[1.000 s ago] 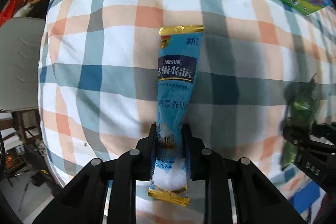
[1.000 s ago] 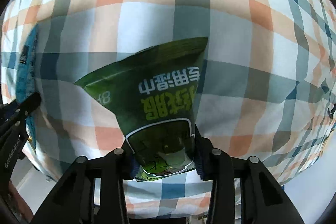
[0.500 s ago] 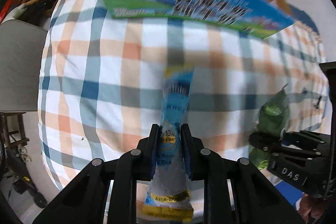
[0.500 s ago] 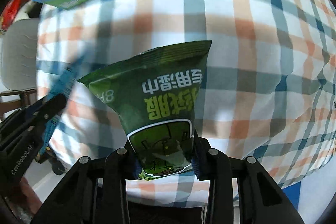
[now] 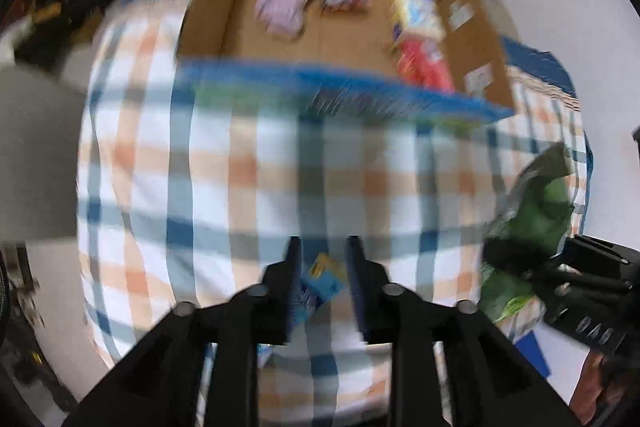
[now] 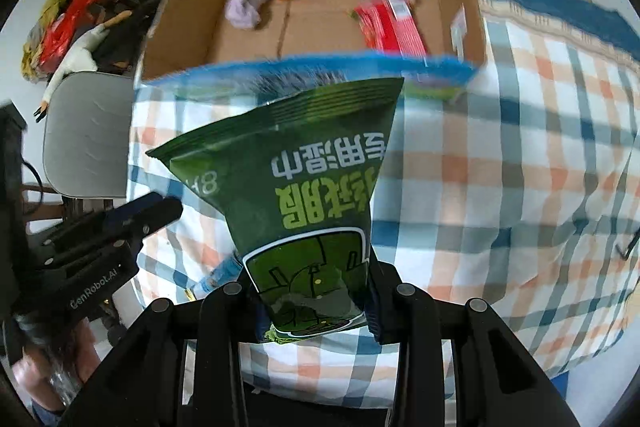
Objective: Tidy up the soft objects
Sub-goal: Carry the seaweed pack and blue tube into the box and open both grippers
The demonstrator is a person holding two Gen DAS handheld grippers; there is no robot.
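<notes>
The right gripper (image 6: pixel 312 297) has its jaws pinched on a green packet (image 6: pixel 296 187). The left gripper (image 5: pixel 320 269) pinches a blue sachet (image 5: pixel 320 279), jaws narrowly parted. Both hang over the checked table (image 5: pixel 240 167), short of the cardboard box (image 6: pixel 320 27).

Left gripper (image 5: pixel 321 259): matte black plastic body with two flat, dark-blue-faced fingers (image 5: pixel 291 263) branching forward from angular linkage arms, each arm carrying a round silver-grey screw head behind the fingers. Right gripper (image 6: pixel 311 287): same black construction, four round screw heads in a row across its linkage. The left unit's side housing carries white lettering "GenRobot.AI"; the right unit's housing shows white letters, partly legible as "DAS".
</notes>
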